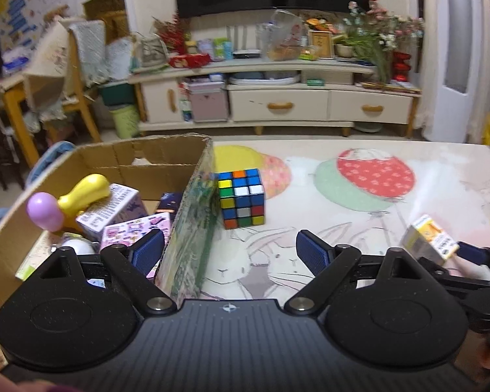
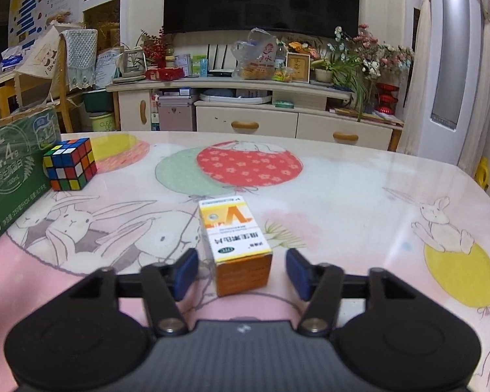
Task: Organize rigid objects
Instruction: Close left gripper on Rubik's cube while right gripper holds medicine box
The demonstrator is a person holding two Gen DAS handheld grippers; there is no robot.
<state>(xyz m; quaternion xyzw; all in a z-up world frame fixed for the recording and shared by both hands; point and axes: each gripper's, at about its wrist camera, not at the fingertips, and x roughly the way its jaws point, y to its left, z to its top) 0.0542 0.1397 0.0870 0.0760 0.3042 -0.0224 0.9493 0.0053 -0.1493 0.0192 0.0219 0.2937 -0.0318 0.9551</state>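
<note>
**Orange box lay between parted pads**

The right hand-held gripper (image 2: 241, 272) stood spread around the orange medicine box (image 2: 236, 245) on the tabletop (image 2: 359, 202), pads clear of it. The left hand-held gripper (image 1: 228, 254) gaped empty astride the cardboard box (image 1: 186, 228) wall, the puzzle cube (image 1: 241, 197) beside that wall.

Between the right jaws lies a small carton (image 2: 236, 245) of smooth printed card with a slight sheen, resting on a glossy tabletop (image 2: 343, 196) that throws back the room light. Left of the left jaws, the box (image 1: 121, 156) is raw matt corrugated cardboard, its outer wall glossy print. Ahead, the puzzle cube (image 1: 241, 197) is shiny plastic.
</note>
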